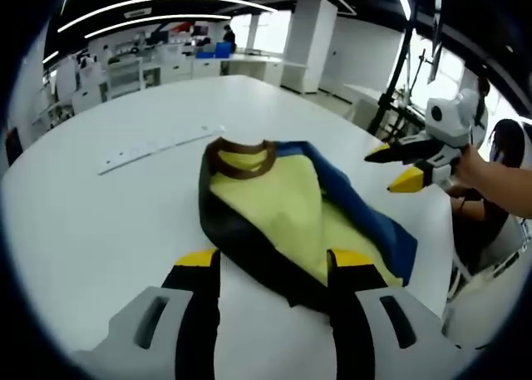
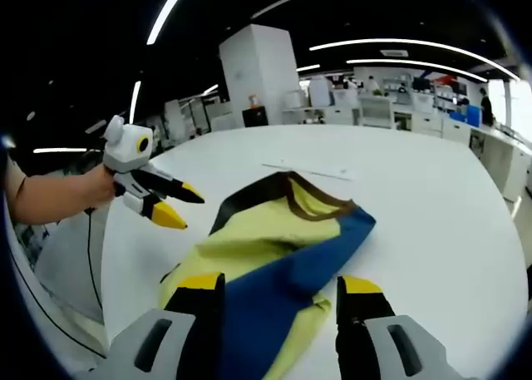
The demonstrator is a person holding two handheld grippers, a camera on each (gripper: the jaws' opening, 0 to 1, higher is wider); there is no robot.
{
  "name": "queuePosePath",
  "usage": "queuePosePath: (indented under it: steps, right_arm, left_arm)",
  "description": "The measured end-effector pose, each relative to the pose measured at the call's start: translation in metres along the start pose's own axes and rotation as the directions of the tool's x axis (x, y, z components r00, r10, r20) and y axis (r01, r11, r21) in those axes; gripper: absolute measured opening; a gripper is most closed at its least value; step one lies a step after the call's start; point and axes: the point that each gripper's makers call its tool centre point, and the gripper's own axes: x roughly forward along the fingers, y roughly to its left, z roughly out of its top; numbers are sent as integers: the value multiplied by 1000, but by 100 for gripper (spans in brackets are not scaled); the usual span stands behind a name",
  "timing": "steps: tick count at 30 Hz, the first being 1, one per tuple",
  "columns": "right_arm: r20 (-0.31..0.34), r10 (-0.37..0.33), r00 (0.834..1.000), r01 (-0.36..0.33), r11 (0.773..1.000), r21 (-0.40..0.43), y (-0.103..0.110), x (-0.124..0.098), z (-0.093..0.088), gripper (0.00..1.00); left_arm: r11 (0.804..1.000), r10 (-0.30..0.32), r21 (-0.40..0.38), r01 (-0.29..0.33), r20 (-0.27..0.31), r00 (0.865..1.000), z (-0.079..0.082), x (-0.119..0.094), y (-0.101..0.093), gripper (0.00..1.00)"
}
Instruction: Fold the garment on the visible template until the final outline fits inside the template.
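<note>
Shirt yellow with blue and black sleeves, bunched mid-table | left gripper jaws parted, empty, straddling its 6 o'clock hem | right gripper parted, empty, at 3 o'clock | advice: pinch one layer at each edge, fold flat.

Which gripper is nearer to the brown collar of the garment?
Left. The left gripper hovers open just beside the brown collar; the right gripper straddles the blue side at the garment's opposite end.

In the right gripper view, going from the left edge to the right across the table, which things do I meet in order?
Person's hand → other hand-held gripper held over the table → folded garment → white strip lying on the white table.
</note>
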Motion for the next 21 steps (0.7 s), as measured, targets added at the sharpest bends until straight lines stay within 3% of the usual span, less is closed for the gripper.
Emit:
queuePosePath:
  steps: [16, 21]
  right_arm:
    - [-50, 108, 993, -109, 994, -13, 52, 10, -31, 42]
    - [-53, 133, 990, -135, 991, -26, 63, 13, -33, 38]
  left_arm:
    - [999, -42, -22, 40, -53, 998, -36, 5, -23, 43]
    - [998, -56, -36, 54, -56, 997, -43, 7, -30, 41]
